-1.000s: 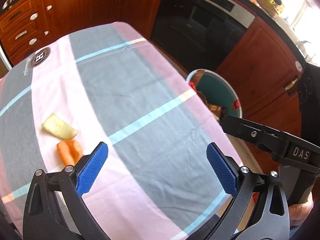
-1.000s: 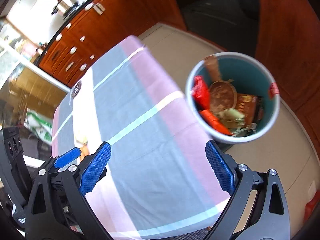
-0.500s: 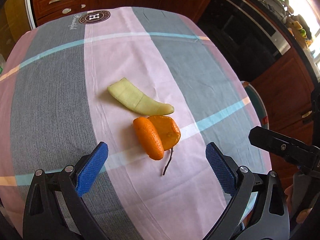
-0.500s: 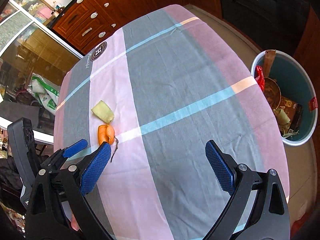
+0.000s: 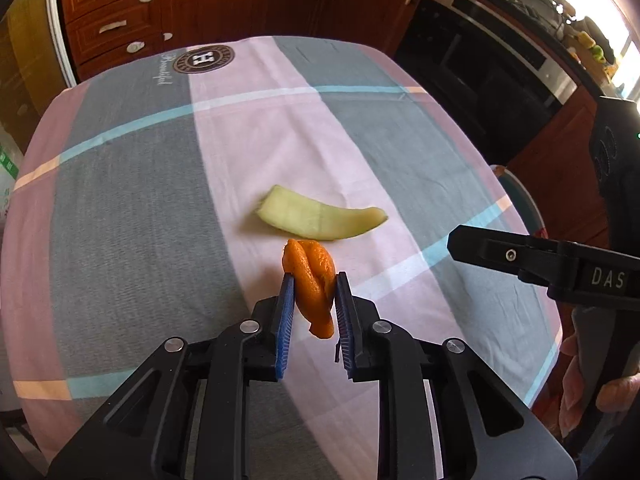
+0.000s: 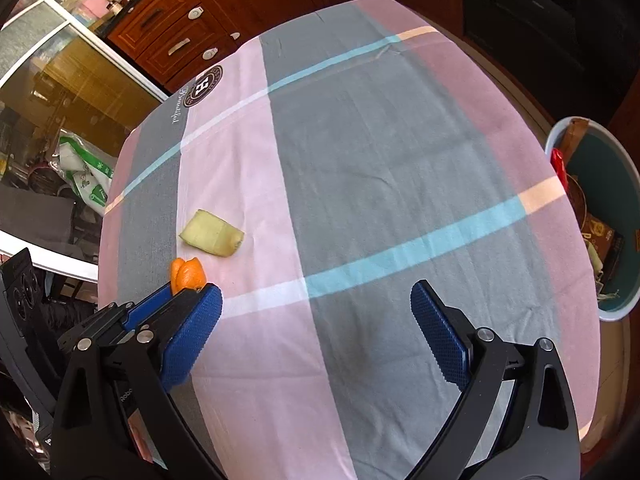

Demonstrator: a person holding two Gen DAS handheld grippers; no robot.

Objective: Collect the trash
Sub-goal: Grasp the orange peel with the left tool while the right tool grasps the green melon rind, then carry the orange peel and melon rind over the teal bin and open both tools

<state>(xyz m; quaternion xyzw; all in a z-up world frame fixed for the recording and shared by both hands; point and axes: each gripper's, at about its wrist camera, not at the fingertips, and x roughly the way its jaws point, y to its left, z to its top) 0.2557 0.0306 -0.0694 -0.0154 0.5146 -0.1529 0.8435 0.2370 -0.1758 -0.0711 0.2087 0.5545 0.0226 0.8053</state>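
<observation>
Two scraps are on the checked tablecloth [image 5: 120,208], near its middle: one orange peel [image 5: 310,280] and one pale yellow-green peel [image 5: 320,218] just beyond it. The left gripper [image 5: 311,312] is closing narrow, its blue pads pressing the orange peel; the right gripper [image 6: 316,336] stands wide with nothing between its pads. One trash bin [image 6: 624,304] stands off the table's right edge.

Both grippers are black plastic frames with cut-out openings and silver screws at the joints. The left gripper [image 5: 311,300] and right gripper [image 6: 316,320] each carry two blue, finely ribbed pads. White letters "DAS" mark the right one's side.
</observation>
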